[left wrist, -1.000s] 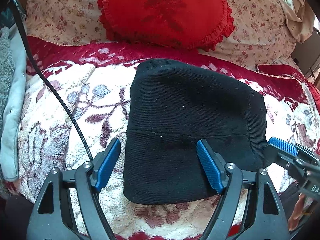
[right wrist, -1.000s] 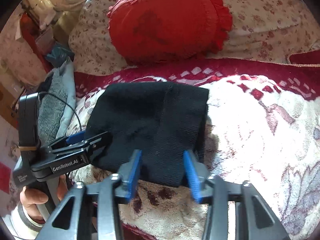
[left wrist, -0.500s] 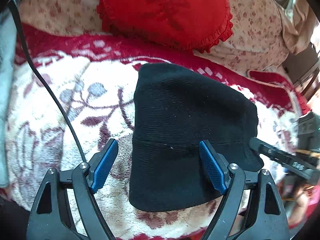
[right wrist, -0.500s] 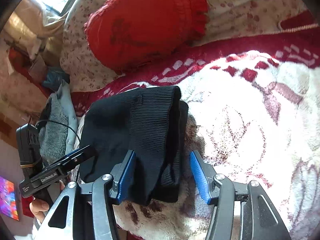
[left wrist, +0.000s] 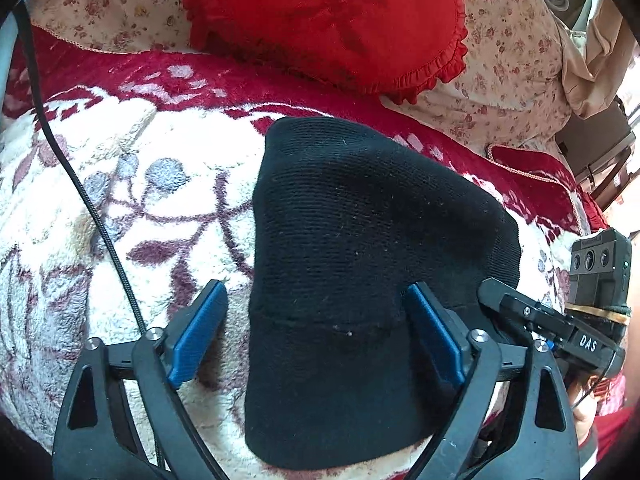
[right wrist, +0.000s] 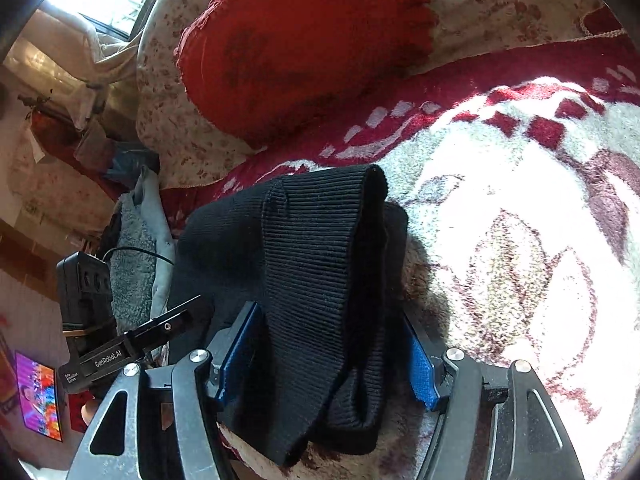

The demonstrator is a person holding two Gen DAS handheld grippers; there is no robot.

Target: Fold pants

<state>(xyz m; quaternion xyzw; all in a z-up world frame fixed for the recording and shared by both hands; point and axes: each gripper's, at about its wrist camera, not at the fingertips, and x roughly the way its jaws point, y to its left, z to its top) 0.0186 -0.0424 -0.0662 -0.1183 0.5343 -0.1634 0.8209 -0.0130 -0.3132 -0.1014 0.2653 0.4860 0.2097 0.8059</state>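
The black knit pants (left wrist: 360,260) lie folded into a compact bundle on the floral blanket (left wrist: 120,220). My left gripper (left wrist: 316,340) is open, its blue pads straddling the bundle's near left part. My right gripper (right wrist: 324,356) is open around the bundle's right end, where the ribbed folded layers (right wrist: 320,260) bunch up between the pads. The right gripper also shows in the left wrist view (left wrist: 532,316) at the bundle's right edge. The left gripper shows in the right wrist view (right wrist: 132,344) at the left.
A red heart-shaped cushion (left wrist: 328,20) leans on the floral sofa back (left wrist: 500,80) behind the pants. A black cable (left wrist: 92,208) crosses the blanket on the left. A grey fleece garment (right wrist: 136,256) lies at the far left.
My right gripper has moved in over the bundle's right end, and the ribbed layers now stand bunched between its pads. My left gripper has edged closer to the bundle.
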